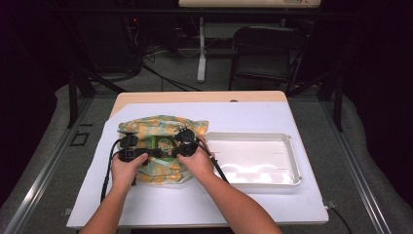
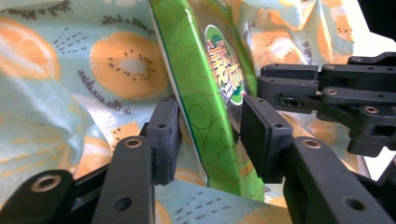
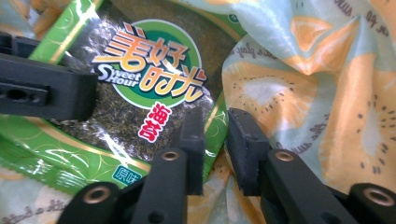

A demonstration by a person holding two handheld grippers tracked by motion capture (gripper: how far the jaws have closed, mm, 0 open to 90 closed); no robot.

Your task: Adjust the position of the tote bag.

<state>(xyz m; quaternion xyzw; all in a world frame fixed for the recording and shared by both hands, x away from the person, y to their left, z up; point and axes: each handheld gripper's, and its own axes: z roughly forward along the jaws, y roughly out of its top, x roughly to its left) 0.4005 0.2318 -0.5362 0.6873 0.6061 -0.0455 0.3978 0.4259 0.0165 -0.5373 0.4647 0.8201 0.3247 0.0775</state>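
A: Both hands are in at the near left of the worktop [image 1: 272, 117], working over the fruit-print cloth bag [image 1: 146, 127]. What's the left hand-held gripper [image 2: 210, 135] doing?

B: From its own camera, the green seaweed snack packet [image 2: 201, 88] stands on edge between its two black jaws. The jaws sit at a middling width, both pads right up against the packet's faces; I can't tell for sure whether they press on it.

A: And the right hand-held gripper [image 3: 215, 149]?

B: Narrow gap there. In the right gripper view its jaws straddle the packet's right edge, where green foil meets the orange-and-kiwi cloth. The packet's edge seems to sit in the gap, but whether the pads are biting I can't say.

A: So where is the packet overall?

B: From the high view it lies on the bag, in the middle, between the two grippers, bag cloth bunched around it. The left gripper's black links also poke into the right gripper view at the left, over the packet's printed face.

A: Anything else on the worktop?

B: A white tray [image 1: 292, 161] just right of the bag, close beside the right hand [image 1: 197, 163]. The left hand [image 1: 124, 170] sits at the bag's near left corner.
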